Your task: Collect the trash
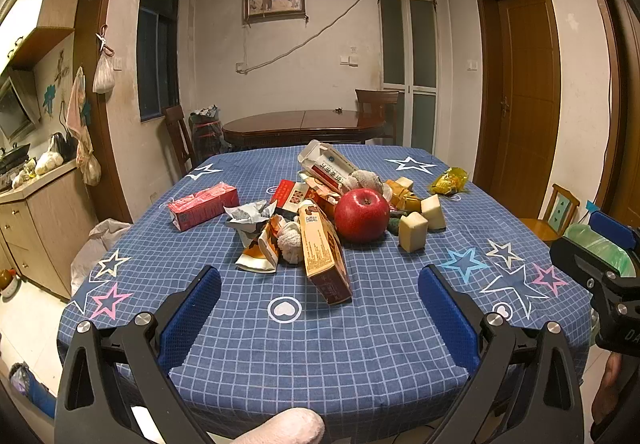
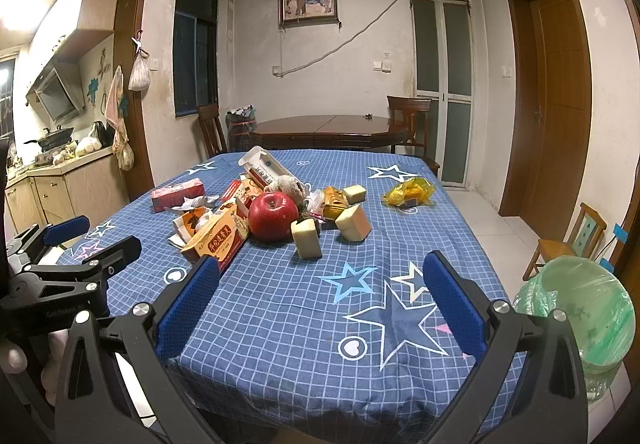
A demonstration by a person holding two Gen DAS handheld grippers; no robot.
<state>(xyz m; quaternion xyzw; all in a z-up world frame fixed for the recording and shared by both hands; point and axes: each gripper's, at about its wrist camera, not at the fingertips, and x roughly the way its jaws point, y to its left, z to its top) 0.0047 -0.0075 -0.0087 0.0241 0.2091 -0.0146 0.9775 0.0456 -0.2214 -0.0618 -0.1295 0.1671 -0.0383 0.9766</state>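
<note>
Left wrist view shows my left gripper (image 1: 320, 308) wide open, holding nothing, facing the trash pile (image 1: 304, 216) mid-table. My right gripper (image 2: 320, 300) is equally open and empty, near the lined bin (image 2: 580, 316) for dropping.

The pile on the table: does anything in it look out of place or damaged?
Yes. A whole red apple sits undamaged amid the rubbish, touching the orange box, which leans tilted on the pile. The white box behind gapes open at one end, and the grey wrapper is crumpled.
</note>
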